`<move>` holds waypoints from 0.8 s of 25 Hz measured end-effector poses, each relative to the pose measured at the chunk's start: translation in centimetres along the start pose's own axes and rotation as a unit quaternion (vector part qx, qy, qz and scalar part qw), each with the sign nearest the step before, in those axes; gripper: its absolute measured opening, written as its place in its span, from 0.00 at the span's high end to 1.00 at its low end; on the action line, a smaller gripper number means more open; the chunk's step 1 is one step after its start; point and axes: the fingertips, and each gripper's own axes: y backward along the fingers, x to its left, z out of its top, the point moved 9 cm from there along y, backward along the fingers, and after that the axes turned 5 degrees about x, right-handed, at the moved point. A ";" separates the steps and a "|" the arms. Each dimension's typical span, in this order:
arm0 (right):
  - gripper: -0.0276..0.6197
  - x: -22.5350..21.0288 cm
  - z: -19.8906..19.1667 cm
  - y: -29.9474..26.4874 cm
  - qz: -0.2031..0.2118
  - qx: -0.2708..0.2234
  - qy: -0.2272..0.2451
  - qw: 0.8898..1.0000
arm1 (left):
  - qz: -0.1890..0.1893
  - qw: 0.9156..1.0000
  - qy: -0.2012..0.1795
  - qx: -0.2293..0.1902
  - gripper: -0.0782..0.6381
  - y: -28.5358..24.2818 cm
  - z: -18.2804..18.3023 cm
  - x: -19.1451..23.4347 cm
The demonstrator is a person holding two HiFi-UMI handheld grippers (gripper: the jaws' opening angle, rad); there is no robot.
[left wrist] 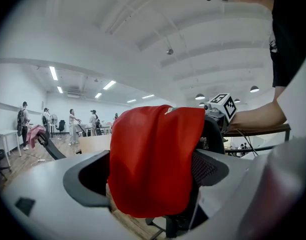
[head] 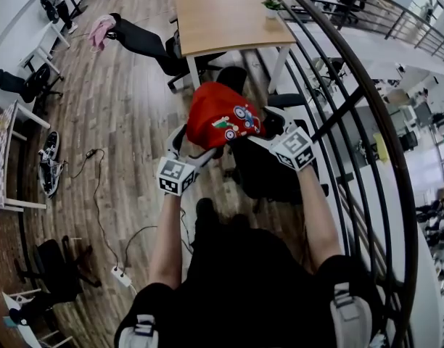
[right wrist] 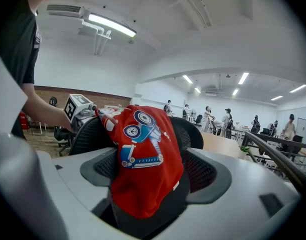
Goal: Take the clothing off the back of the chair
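Red shirt (head: 220, 114) is draped over the chair (head: 269, 172) back, between both grippers. Left gripper (head: 191, 147) and right gripper (head: 274, 130) are both spread wide, pinching nothing (cloth sits in each gap). Risk: jaws may clamp the mesh back too, or catch only one layer, which would slip. Railing (head: 352, 107) crowds the right; table (head: 225, 13) stands far.

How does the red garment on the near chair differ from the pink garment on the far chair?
The red garment carries a printed blue vehicle; the pink garment shows no print from here. The red one drapes the near chair, close before the person; the pink one drapes the far chair, beside the wooden table. Both chairs are black office chairs.
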 end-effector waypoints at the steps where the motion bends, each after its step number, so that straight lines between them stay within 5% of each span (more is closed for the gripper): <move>1: 0.35 -0.1 0.1 -0.2 0.001 0.002 -0.001 1.000 | -0.001 1.000 0.001 -0.002 0.22 -0.1 0.1 0.5; 6: 0.36 -0.8 0.4 -1.6 -0.005 0.009 -0.004 1.000 | -0.018 1.000 -0.005 -0.015 0.20 -1.5 0.7 2.8; 12: 0.35 -2.5 1.3 -3.8 0.004 0.019 -0.004 1.000 | -0.097 0.995 -0.034 -0.009 0.18 -4.7 1.7 5.4; 20: 0.38 -3.6 1.3 -5.4 0.051 0.013 -0.023 0.998 | -0.228 0.971 -0.076 0.001 0.18 -7.4 2.2 6.6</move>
